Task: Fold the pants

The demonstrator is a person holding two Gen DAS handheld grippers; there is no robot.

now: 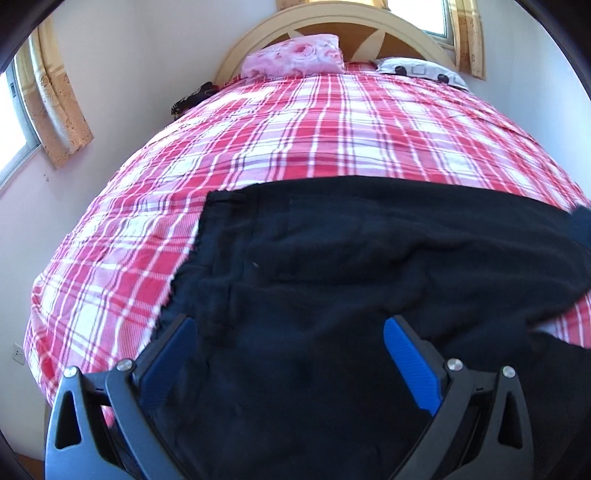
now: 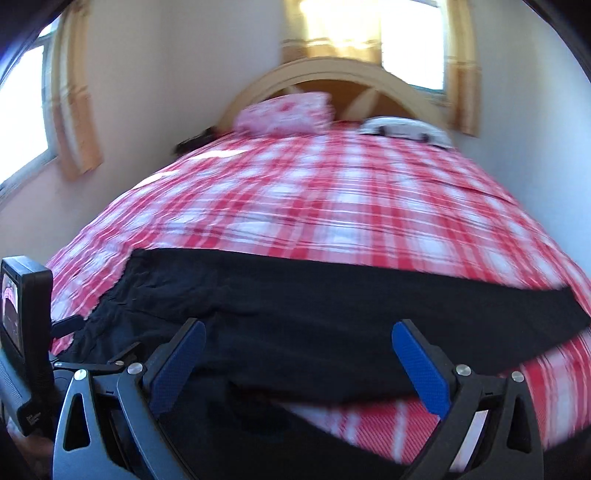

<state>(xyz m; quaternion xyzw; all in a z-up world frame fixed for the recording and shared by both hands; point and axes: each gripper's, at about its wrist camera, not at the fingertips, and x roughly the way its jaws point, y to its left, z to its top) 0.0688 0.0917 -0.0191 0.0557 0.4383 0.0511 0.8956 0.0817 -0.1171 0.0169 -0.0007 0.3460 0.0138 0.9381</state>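
Black pants [image 1: 332,266] lie spread across the near end of a bed with a red and white plaid cover [image 1: 295,129]. My left gripper [image 1: 290,328] is open, its blue pads [image 1: 410,362] wide apart just above the near part of the pants, with nothing between them. In the right wrist view the pants [image 2: 332,302] stretch from left to right as a long dark band. My right gripper [image 2: 297,332] is open and empty over the pants' near edge. The left hand-held gripper with its small screen [image 2: 18,302] shows at the left edge.
A pink floral pillow [image 1: 295,55] and a white patterned pillow [image 1: 417,70] lie at the headboard [image 1: 332,14]. A dark object [image 1: 192,96] sits between bed and left wall. Curtained windows [image 1: 44,92] are on the left and behind the bed. The right wrist view is motion-blurred.
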